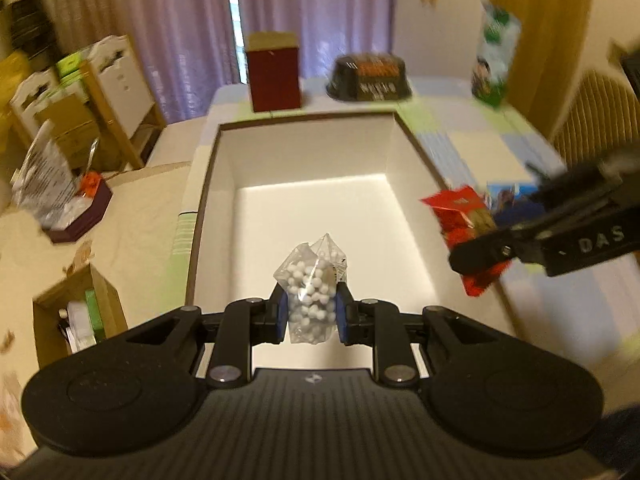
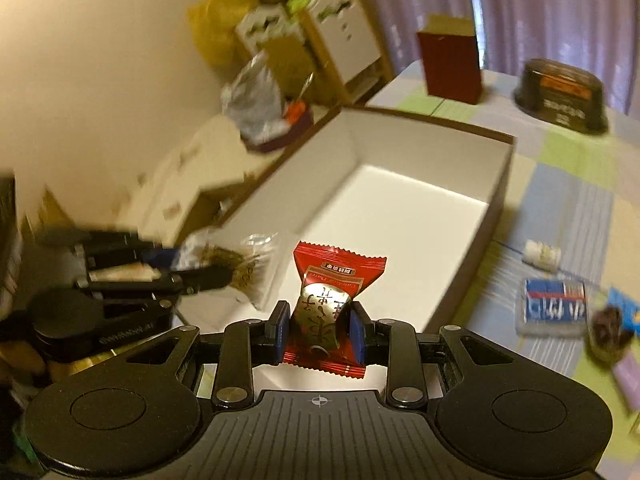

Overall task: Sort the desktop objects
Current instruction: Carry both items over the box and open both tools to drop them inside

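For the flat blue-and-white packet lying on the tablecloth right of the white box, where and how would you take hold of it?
The blue-and-white packet lies flat on the tablecloth, apart from the white box. Probably best from above, pads across its shorter width near the middle. Both the right hand-held gripper and the left hand-held gripper are full, so one must first release.

The left gripper (image 1: 310,314) is built of matte black plastic, with blue pads (image 1: 282,312) set on its fingers. Two rounded black lobes flank a ribbed grey panel, and silver screws mark the linkage pivots. The right gripper (image 2: 320,330) is built alike, a crosshair mark being printed on its ribbed panel.
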